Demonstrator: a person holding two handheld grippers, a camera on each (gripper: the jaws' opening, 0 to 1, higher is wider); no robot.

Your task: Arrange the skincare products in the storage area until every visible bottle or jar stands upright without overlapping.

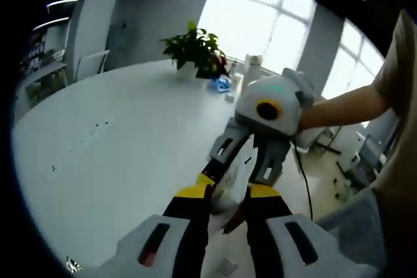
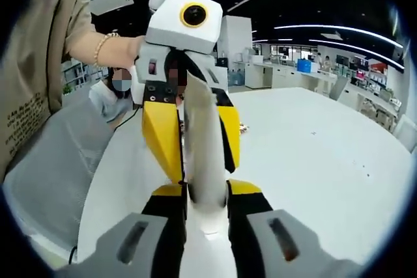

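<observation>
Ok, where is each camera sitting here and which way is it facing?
Left gripper view: on the left gripper, looking across the white table to a plant and windows; the person's forearm reaches the right gripper.
Right gripper view: on the right gripper, looking back at the left one; wrist and shirt show.
Shared: the white tube, both grippers, the table.

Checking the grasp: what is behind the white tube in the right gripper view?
Behind the white tube stands the left gripper, yellow jaws either side. The tube covers the gap between them.

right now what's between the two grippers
A white tube, clamped by both: right gripper on its lower part, left gripper higher up, in the right gripper view.
</observation>
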